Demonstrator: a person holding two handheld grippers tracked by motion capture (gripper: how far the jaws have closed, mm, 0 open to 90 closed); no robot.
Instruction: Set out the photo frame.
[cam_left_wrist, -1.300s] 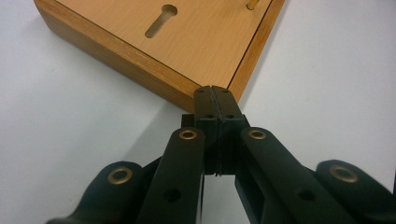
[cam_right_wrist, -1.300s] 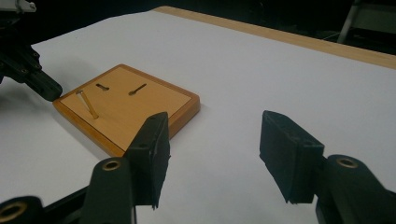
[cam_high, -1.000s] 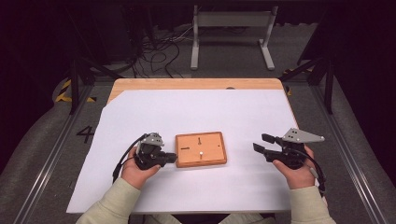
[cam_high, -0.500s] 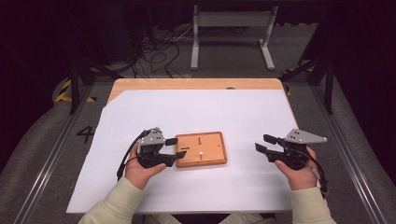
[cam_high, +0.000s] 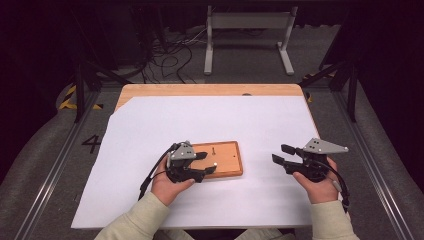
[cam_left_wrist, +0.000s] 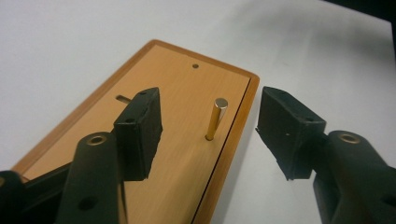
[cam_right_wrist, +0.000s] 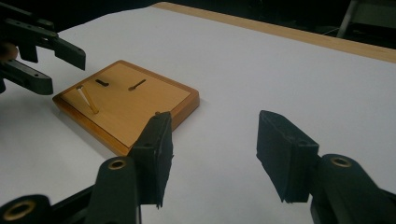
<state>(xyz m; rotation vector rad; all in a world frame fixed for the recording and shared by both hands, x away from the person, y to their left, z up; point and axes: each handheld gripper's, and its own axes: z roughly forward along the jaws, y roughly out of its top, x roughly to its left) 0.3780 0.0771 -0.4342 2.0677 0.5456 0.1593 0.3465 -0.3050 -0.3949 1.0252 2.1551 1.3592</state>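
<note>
On the wooden board (cam_left_wrist: 154, 140), our left gripper (cam_left_wrist: 210, 135) fingers, just opened, stand spread, releasing the upright brass pin (cam_left_wrist: 216, 119); right gripper (cam_high: 285, 156) fingers wait spread, empty.

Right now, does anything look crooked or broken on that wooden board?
Nothing looks broken. The brass pin stands in the wooden board, leaning a little rather than dead straight. The left gripper, jaws just opened, sits around it without touching.

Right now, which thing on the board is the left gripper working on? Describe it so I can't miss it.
On the white sheet lies a wooden board. Near its edge by the left gripper stands a small brass pin, between the open jaws but untouched. It is the only upright, shiny piece; everything else on the board is holes and slots.
</note>
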